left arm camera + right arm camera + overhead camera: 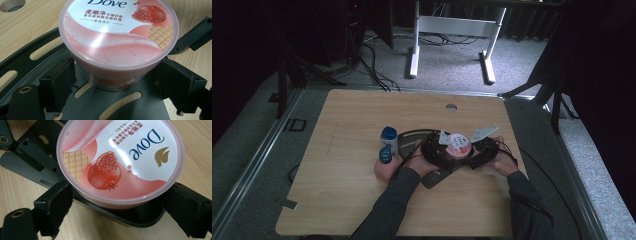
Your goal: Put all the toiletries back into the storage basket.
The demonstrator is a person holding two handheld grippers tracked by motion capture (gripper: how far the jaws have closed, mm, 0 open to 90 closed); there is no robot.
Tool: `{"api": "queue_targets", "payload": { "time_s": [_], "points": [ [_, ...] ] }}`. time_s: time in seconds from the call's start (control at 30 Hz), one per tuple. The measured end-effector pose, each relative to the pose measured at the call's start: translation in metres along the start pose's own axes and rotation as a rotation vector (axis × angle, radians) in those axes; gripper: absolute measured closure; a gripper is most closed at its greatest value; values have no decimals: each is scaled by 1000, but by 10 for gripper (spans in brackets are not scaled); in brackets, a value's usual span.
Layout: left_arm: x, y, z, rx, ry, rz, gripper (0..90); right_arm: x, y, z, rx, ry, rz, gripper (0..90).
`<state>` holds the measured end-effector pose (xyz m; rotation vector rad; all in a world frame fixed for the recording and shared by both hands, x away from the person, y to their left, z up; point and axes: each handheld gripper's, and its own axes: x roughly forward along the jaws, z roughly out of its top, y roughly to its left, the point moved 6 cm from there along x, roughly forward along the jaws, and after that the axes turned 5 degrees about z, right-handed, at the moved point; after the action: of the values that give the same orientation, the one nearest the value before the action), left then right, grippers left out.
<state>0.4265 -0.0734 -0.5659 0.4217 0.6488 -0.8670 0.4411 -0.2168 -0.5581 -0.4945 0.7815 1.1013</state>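
Observation:
A pink Dove tub (459, 144) with a pomegranate picture on its lid stands at the middle of the wooden table (352, 200), between my two grippers. My left gripper (443, 150) comes in from the left. In the left gripper view its black jaws press on the tub's (117, 47) lower body from both sides, so the left gripper (116, 85) is shut on it. My right gripper (478, 148) comes in from the right. In the right gripper view the right gripper (117, 205) has its jaws against the lid (120, 157) rim, one on each side.
A white bottle with a blue cap (389, 139) and a pink bottle with a blue top (385, 162) stand just left of my left hand. A cable hole (451, 107) is in the far table. A white desk frame (452, 27) stands on the floor beyond.

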Motion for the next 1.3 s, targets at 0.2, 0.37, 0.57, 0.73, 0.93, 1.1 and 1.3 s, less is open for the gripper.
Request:
{"api": "queue_targets", "payload": {
  "time_s": [0.2, 0.37, 0.57, 0.73, 0.93, 1.1, 1.3],
  "points": [
    [1, 0, 0, -5, 2, 0, 167, 0, 0, 0, -1, 5, -8, 106],
    [2, -1, 1, -18, 3, 0, 167, 0, 0, 0, 7, 6, -8, 106],
    [2, -1, 1, -19, 4, 1, 168, 0, -1, 0, 12, 16, -7, 106],
    [2, -2, 1, -23, 1, 2, 168, 0, -1, 0, 18, 24, -6, 106],
    [3, -1, 1, -26, -2, -8, 180, -2, -2, -1, 30, 32, 5, 112],
    [2, -1, 1, -25, -2, -13, 196, -2, -2, -1, 35, 44, 4, 113],
    [2, -1, 1, -21, -2, -13, 204, -5, -3, -2, 39, 49, 4, 136]
  ]
}}
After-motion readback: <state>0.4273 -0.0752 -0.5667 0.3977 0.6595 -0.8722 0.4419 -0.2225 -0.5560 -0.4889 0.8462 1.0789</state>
